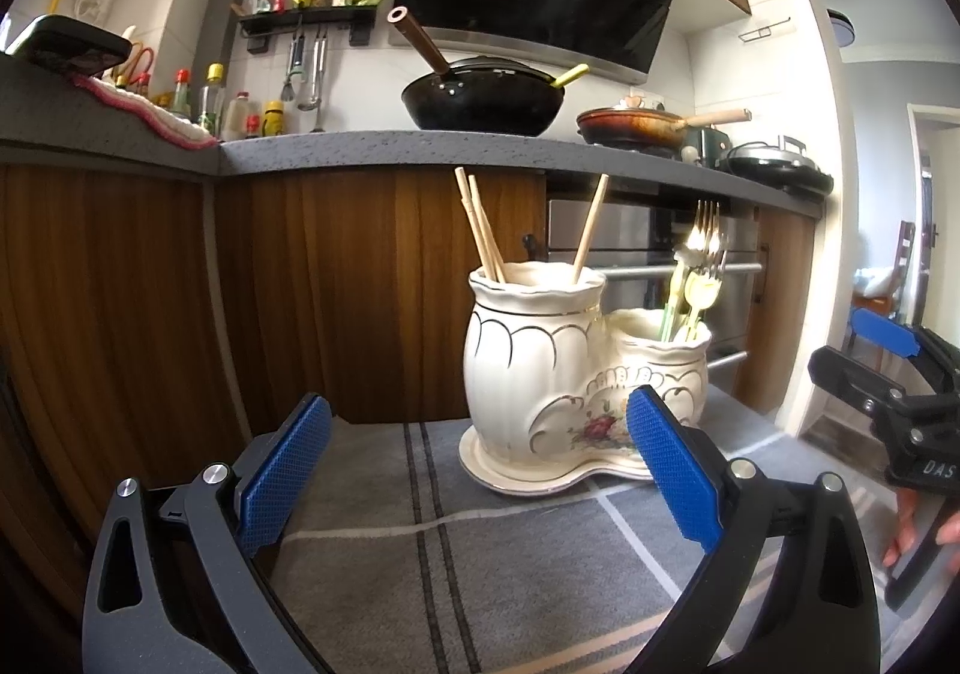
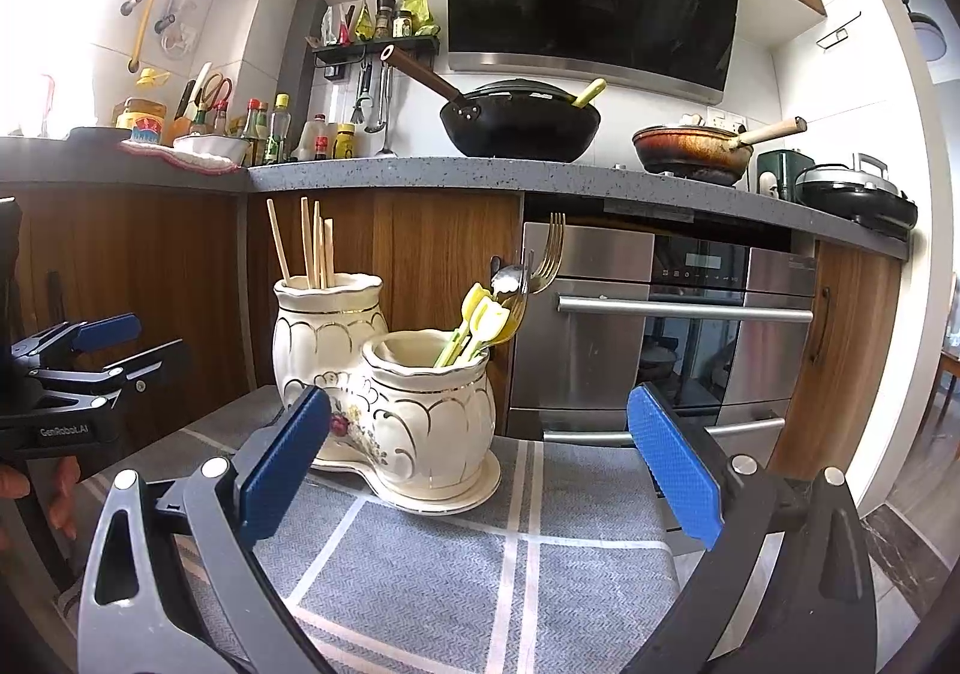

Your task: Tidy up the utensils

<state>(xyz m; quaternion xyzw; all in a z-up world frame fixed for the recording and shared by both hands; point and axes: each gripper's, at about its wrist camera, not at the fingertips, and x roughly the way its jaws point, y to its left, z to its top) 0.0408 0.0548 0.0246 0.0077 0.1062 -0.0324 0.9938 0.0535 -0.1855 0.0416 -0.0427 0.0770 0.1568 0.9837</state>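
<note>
Both claws hanging wide apart, empty: left claw (image 1: 477, 467), right claw (image 2: 480, 470). Ceramic utensil holder (image 2: 384, 392) sitting on the grey checked cloth (image 2: 480, 584); chopsticks (image 2: 312, 242) in tall pot, forks (image 2: 549, 254) in short pot.

From my left gripper (image 1: 477, 473), fingers spread wide and empty, I see bare checked cloth (image 1: 384, 554) on the desk near me and to the left. The twin-pot ceramic holder (image 1: 540, 362) stands ahead and slightly right, its saucer just beyond my right finger. Chopsticks (image 1: 480, 224) and forks (image 1: 708, 242) stick up from its mouths, crowding any way in from above. The right gripper (image 2: 480, 470), also wide, has open cloth near it and to the right of the holder.
</note>
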